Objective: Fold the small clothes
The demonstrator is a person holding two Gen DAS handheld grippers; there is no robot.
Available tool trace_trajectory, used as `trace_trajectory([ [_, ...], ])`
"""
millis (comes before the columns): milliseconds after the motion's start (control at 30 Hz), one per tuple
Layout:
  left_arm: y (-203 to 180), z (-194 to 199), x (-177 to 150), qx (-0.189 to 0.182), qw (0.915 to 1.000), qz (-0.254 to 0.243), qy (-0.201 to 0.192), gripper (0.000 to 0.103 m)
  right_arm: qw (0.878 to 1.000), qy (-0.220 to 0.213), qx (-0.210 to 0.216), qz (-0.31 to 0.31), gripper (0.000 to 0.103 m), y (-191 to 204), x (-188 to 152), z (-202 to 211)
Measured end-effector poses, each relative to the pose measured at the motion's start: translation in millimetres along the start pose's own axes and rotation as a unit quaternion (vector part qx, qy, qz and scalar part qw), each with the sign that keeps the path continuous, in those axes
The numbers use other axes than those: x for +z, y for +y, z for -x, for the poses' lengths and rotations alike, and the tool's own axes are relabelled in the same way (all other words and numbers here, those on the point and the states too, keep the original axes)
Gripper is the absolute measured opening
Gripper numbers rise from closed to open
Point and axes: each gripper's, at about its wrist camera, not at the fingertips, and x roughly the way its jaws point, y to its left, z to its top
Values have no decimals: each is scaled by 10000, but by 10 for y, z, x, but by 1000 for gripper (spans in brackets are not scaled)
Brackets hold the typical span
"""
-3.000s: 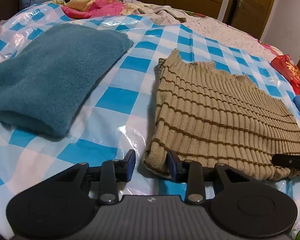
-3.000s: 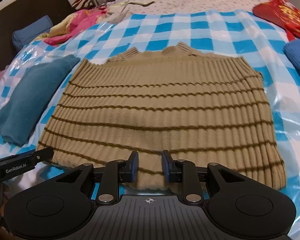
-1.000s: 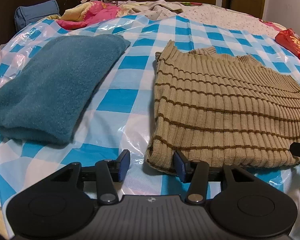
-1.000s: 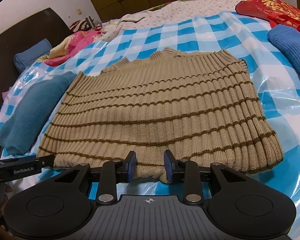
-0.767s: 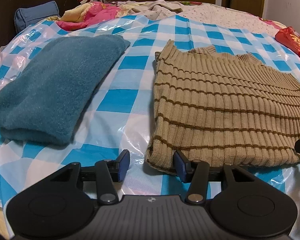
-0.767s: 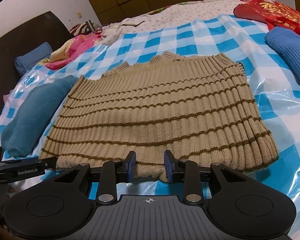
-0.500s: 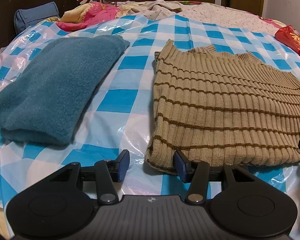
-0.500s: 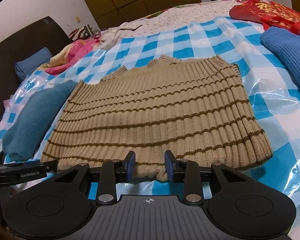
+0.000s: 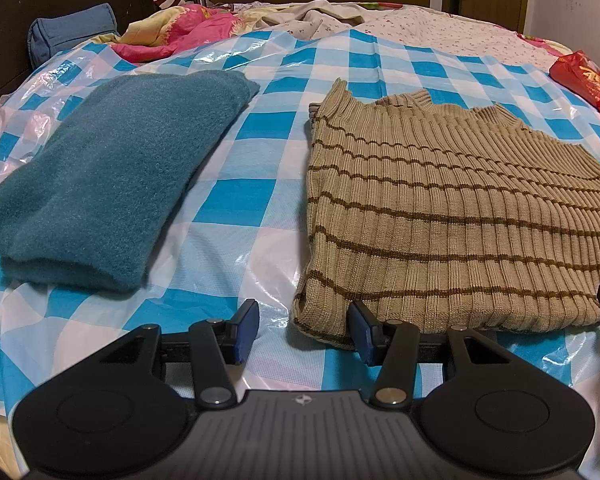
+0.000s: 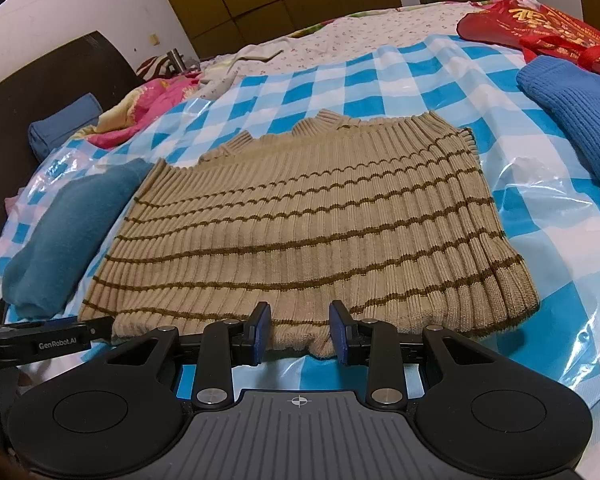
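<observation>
A tan ribbed sweater with brown stripes point(image 9: 452, 216) lies folded flat on the blue-and-white checked plastic sheet; it also shows in the right wrist view point(image 10: 312, 232). My left gripper point(image 9: 303, 330) is open and empty, just short of the sweater's near left corner. My right gripper point(image 10: 300, 334) is open and empty at the middle of the sweater's near edge. The left gripper's body point(image 10: 44, 346) shows at the left in the right wrist view.
A folded teal garment point(image 9: 104, 176) lies left of the sweater, also seen in the right wrist view point(image 10: 68, 236). A blue knit point(image 10: 572, 108) and a red bag point(image 10: 540, 24) lie to the right. Pink bedding point(image 9: 172, 28) and a blue pillow point(image 9: 72, 32) lie behind.
Both grippers have drawn back slightly from the sweater's near edge and risen a little. The sweater lies still. The jaws stay open.
</observation>
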Motion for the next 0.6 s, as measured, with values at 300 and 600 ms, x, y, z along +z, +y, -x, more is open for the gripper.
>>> trace_trajectory([
  [300, 2, -1, 0, -2, 10000, 4, -1, 60, 10000, -35, -38, 53, 32, 17, -19, 43],
  [600, -4, 1, -4, -15, 10000, 8, -5, 60, 9999, -87, -83, 99, 37, 52, -42, 128],
])
